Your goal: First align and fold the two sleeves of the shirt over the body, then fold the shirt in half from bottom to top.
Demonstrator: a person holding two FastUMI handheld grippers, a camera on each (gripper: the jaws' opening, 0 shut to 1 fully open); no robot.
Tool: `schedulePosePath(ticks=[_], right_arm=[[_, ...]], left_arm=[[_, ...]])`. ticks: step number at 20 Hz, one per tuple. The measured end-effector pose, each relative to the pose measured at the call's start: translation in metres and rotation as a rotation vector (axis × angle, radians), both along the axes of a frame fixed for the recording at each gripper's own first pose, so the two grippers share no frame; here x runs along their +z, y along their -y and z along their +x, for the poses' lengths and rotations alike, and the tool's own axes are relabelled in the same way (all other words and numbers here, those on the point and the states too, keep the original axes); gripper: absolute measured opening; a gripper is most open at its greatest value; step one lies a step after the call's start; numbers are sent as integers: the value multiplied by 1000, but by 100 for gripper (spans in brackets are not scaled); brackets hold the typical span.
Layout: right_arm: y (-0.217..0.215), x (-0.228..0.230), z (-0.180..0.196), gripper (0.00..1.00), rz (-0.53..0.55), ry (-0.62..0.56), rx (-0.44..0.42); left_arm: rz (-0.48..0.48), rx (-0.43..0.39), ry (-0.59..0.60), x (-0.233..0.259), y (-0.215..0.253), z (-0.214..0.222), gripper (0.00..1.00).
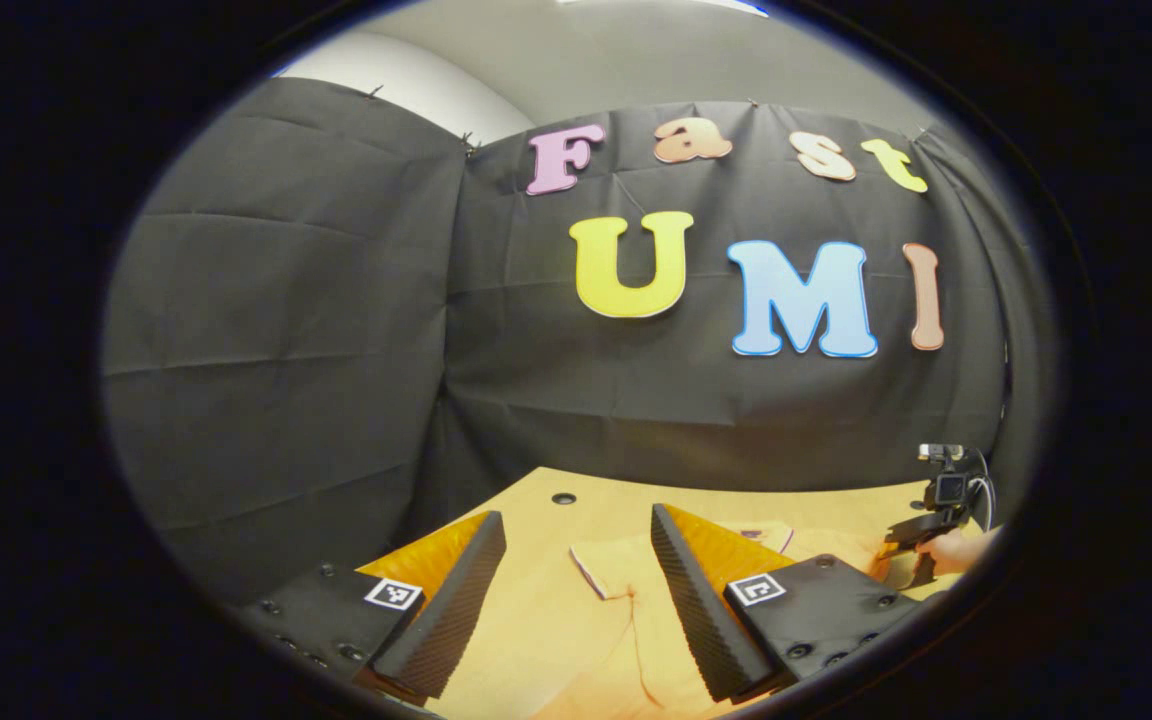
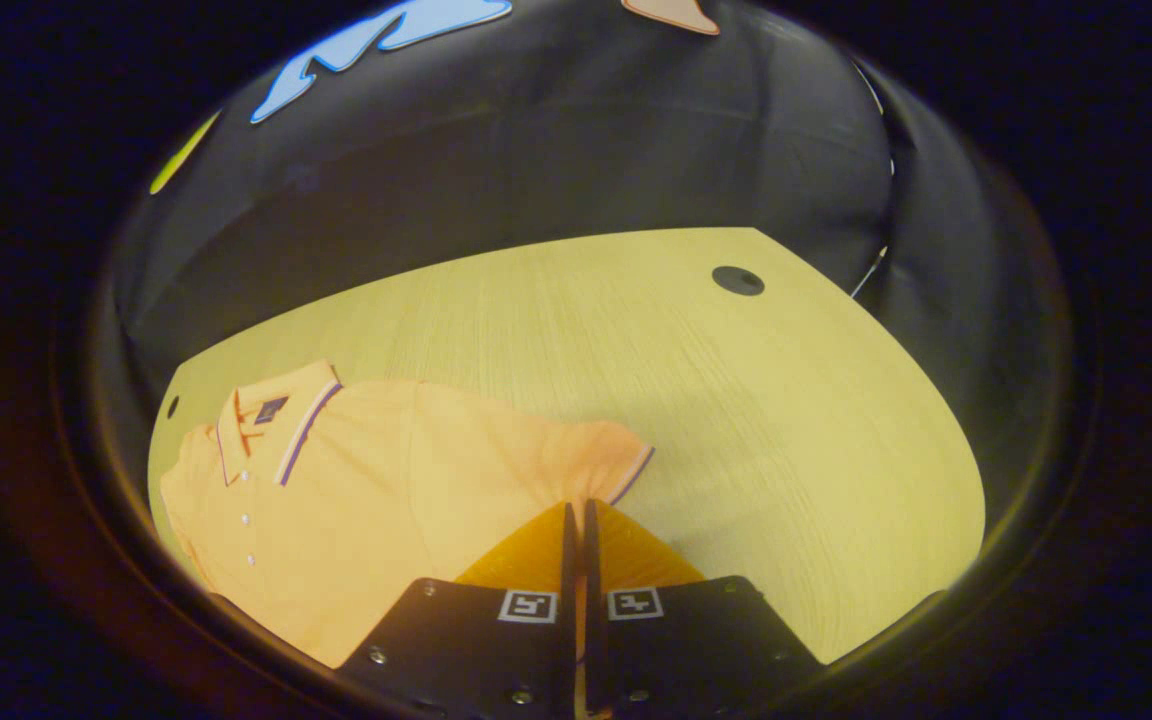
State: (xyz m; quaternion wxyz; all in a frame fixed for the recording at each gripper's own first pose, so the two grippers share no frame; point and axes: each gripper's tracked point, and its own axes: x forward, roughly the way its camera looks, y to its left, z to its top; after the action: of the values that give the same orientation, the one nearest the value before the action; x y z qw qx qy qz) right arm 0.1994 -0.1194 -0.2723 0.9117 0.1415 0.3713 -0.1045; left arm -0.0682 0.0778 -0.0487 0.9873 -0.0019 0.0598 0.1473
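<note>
Orange short-sleeved polo shirt (image 2: 366, 480) spread flat on light wooden table (image 2: 736, 400), collar far left. Right gripper (image 2: 576, 520) clenched at near sleeve's cuff, apparently pinching it for folding; left gripper (image 1: 576, 570) released, poised above other sleeve.

I see a light wood-grain surface (image 2: 736, 420) with a dark round hole (image 2: 738, 280) near its far right corner and a smaller one (image 2: 172, 407) at the left edge in the right gripper view. An orange polo shirt (image 2: 356, 490) lies flat on it, collar (image 2: 276, 420) toward the far left, one short sleeve (image 2: 596, 455) spread out to the right. In the left gripper view I see the same surface (image 1: 546, 560) with a hole (image 1: 563, 497) near its far edge and the shirt (image 1: 616, 620) lying on it.
</note>
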Motion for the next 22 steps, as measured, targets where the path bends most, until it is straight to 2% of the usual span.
schedulePosePath(ticks=[5,8,10,16,22], right_arm=[[-16,31,5,4,-35,80,40],[-36,56,8,4,-56,147,106],[-56,69,10,4,-34,187,154],[-113,69,7,4,-42,208,317],[-134,54,10,6,-54,169,357]], left_arm=[[5,7,-3,0,-1,-3,94],[4,10,-5,-1,-2,-3,94],[1,10,-7,-1,-1,-4,94],[12,18,-13,-3,-4,-9,94],[11,55,-22,-5,-15,-20,94]])
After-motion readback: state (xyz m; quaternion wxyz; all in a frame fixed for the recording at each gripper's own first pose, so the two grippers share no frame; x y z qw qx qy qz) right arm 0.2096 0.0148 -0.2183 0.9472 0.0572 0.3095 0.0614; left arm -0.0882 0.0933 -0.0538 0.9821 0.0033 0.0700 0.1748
